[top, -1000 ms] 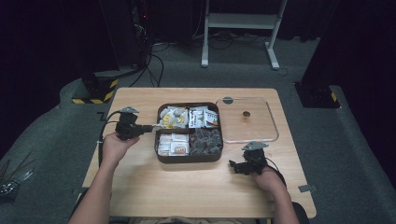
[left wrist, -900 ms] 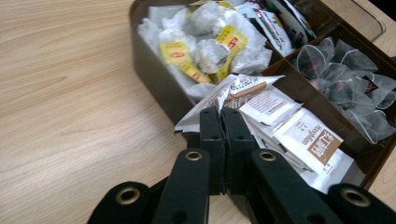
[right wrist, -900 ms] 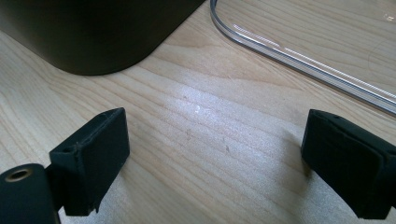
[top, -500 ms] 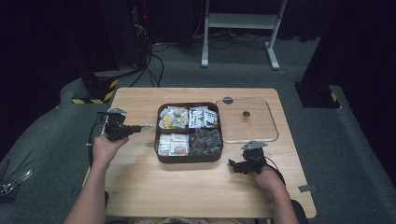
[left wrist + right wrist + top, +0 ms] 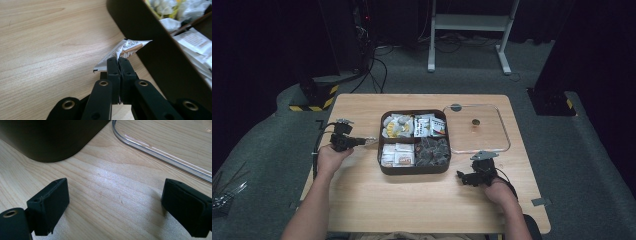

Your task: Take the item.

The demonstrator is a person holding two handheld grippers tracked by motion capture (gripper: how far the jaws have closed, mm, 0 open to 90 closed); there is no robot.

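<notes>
dark floor and cables ring the wooden table [image 5: 362, 200]. left gripper [image 5: 118, 65] pinches a small sachet [image 5: 126, 48] by one corner, just outside the brown compartment tray [image 5: 414, 169]; so thin a hold could let it twist or slip. right gripper [image 5: 115, 207] rests with jaws wide apart and nothing between them, beside the clear lid [image 5: 160, 152].

left gripper [image 5: 362, 141] pinching small packet [image 5: 371, 140] left of tray [image 5: 414, 170] | right gripper [image 5: 468, 178] on table [image 5: 362, 195]
</notes>
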